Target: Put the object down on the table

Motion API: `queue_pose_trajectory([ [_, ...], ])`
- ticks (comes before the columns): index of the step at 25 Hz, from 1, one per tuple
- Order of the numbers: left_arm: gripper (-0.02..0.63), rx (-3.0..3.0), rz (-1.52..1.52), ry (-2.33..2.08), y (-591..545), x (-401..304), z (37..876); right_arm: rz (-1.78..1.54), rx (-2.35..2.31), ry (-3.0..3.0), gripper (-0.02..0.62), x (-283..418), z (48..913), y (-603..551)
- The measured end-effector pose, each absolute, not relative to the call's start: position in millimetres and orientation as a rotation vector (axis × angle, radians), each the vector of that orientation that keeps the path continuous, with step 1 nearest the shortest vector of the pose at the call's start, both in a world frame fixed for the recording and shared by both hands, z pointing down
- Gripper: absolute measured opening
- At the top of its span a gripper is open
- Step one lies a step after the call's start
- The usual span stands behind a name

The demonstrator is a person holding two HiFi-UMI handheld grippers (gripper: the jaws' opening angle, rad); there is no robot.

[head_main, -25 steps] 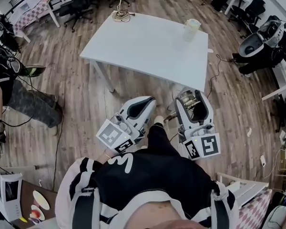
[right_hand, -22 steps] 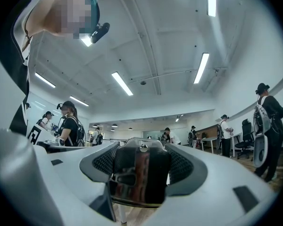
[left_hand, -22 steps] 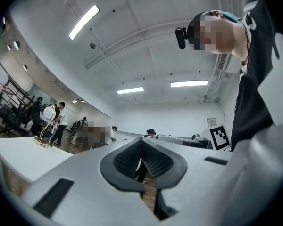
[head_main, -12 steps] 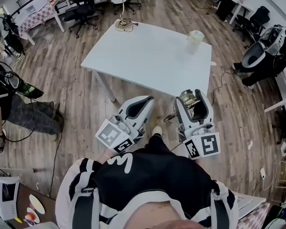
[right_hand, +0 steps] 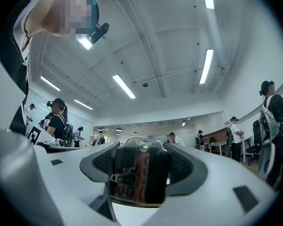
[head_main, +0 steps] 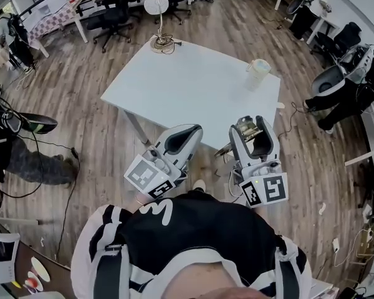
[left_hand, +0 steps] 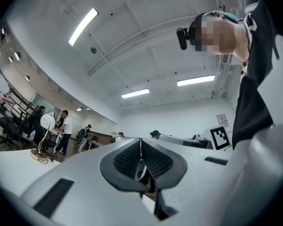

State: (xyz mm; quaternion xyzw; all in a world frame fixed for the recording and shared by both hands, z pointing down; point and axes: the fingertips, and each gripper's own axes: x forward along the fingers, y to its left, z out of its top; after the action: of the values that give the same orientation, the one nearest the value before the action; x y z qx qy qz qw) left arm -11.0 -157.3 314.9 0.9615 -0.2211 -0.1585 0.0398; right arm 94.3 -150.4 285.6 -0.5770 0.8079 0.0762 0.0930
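Clearly, the right gripper (right_hand: 140, 160) clamps one dark, glossy object (right_hand: 144, 178) with a reddish streak and a clear top. The left gripper (left_hand: 140, 157) is pressed together, holding nothing. One white table (head_main: 193, 83) stands ahead.

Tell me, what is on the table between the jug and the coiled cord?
Nothing. In the head view that stretch of the white table is bare from the coiled cord to the jug.

The white table (head_main: 193, 86) ahead of you is bare across its centre and along its near edge. Keep clear of the desk lamp with coiled cable (head_main: 163, 42) at the far left corner and the pale jug (head_main: 257, 73) at the far right corner. Your right gripper (head_main: 249, 123), clamped on a dark object (right_hand: 140, 173), sits by the near right corner.
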Motion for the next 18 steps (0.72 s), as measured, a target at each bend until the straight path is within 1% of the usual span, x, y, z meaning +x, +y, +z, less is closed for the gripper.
queue_pose_trajectory([
  [11, 0.009, 2.976, -0.445, -0.654, -223.9, 47.4, 314.9, 0.193, -1.712, 2.379, 0.295, 150.9, 289.0, -220.7],
  [18, 0.009, 2.947, -0.444, -0.68, -261.1, 74.1, 324.8, 0.166, -1.697, 2.409, 0.295, 174.8, 298.8, -257.2],
])
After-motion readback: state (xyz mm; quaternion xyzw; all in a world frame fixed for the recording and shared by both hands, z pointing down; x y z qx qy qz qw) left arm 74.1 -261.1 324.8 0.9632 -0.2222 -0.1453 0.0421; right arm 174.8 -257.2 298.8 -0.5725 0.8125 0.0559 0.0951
